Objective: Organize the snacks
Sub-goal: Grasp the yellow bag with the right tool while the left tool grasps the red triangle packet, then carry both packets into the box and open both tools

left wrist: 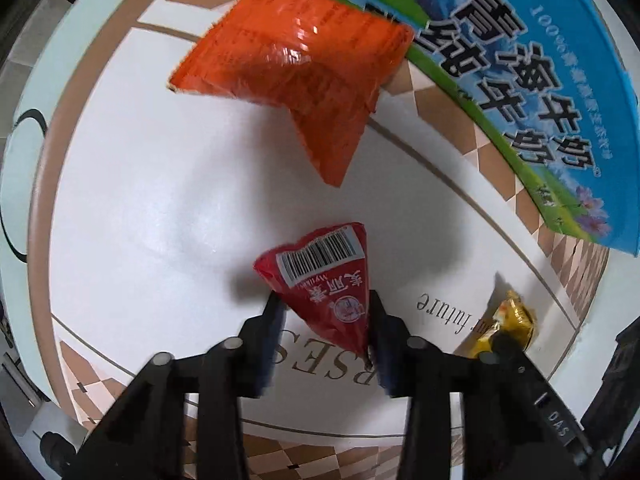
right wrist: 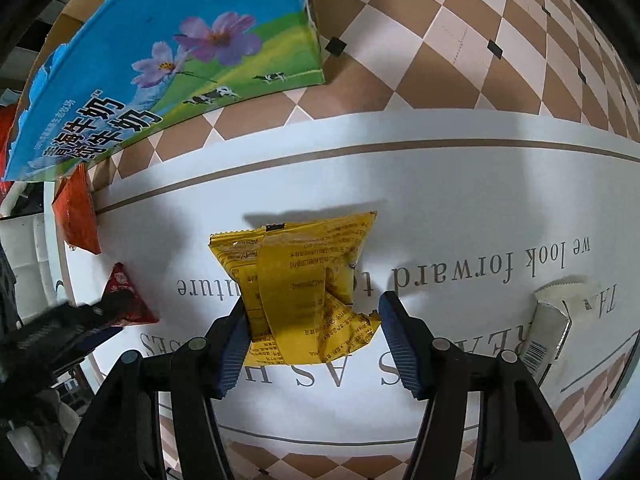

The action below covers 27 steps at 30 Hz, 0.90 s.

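Left gripper (left wrist: 326, 310) around red packet (left wrist: 320, 276).

The blue milk carton (left wrist: 532, 80) reads "青海牛奶", the tablecloth (right wrist: 480, 208) beneath it reads "we look forward t" and "future", the red triangular packet (left wrist: 324, 280) carries a barcode, and the left gripper (left wrist: 326, 312) bears "DAS".

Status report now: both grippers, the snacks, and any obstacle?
Left gripper closed on red triangular snack packet. Right gripper open around yellow snack packet, left pad touching. Orange packet leans against milk carton box. Nothing blocking.
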### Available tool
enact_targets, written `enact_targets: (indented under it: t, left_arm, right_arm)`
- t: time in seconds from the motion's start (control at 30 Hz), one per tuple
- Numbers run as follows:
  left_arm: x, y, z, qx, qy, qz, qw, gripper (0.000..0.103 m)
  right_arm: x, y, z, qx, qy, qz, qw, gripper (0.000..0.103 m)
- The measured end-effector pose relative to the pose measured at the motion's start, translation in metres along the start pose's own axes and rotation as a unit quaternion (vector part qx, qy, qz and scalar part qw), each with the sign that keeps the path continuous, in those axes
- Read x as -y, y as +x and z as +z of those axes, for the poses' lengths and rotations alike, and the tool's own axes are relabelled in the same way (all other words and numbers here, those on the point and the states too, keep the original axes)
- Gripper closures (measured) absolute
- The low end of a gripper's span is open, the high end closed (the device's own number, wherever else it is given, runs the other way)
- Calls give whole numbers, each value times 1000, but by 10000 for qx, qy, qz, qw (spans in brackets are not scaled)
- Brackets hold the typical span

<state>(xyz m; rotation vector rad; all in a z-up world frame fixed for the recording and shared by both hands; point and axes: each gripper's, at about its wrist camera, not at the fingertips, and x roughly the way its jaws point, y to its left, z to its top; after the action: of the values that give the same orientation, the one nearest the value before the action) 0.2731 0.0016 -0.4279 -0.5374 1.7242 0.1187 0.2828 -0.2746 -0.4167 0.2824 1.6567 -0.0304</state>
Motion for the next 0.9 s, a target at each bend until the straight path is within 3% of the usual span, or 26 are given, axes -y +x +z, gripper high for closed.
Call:
enact_targets:
  t: [0.2,0.5,0.7,0.73,0.9]
  left_arm:
    - [6,-1,-13,227,133,135,9996,73]
    - [18,-35,-34,661,644,289,9953,74]
    - [39,-60,-37,860,926,160,9919,74]
    - [42,-68,-39,898,956,113,9913,74]
    - [57,-106,-39,1176,1223,-1,9855,74]
  right_arm:
    - [1,-11,-1,65,-16,-2,10000,39]
    - [-13,-21,-7,104,-206,49,9997,47]
    - [-22,-44,-12,138,-303,271,9991,58]
    - [-24,-49,-14,157,-323,339,9988,70]
    - [-35,-74,-18,374,-466,434,9973,70]
